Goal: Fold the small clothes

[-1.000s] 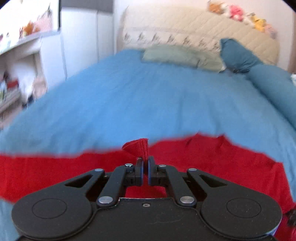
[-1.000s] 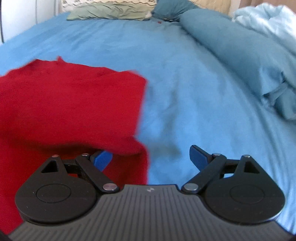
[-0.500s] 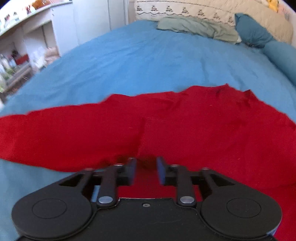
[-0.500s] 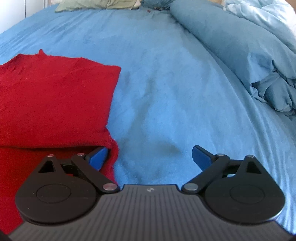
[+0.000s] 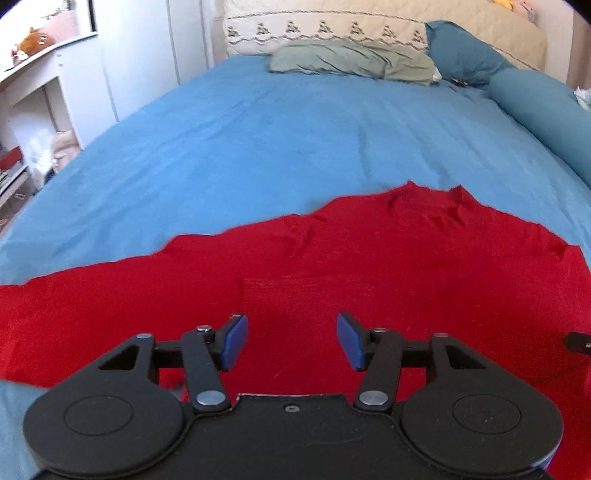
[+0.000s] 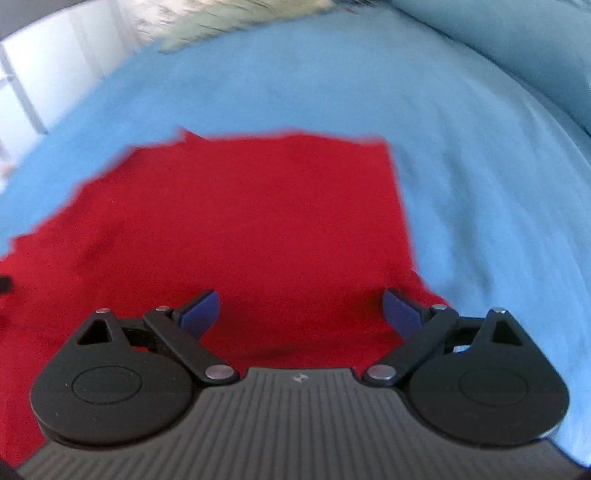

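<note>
A red garment lies spread flat on the blue bedsheet, part of it folded over on itself. It also shows in the right wrist view, with a straight right edge. My left gripper is open and empty, just above the near part of the red cloth. My right gripper is open and empty over the cloth's near right part. The tip of the right gripper shows at the right edge of the left wrist view.
A grey-green pillow and a dark blue pillow lie at the headboard. A blue bolster runs along the bed's right side. White shelves stand to the left of the bed.
My left gripper let go of the red cloth fold and opened wide. My right gripper, open throughout, swung left so that it is now over the garment.
</note>
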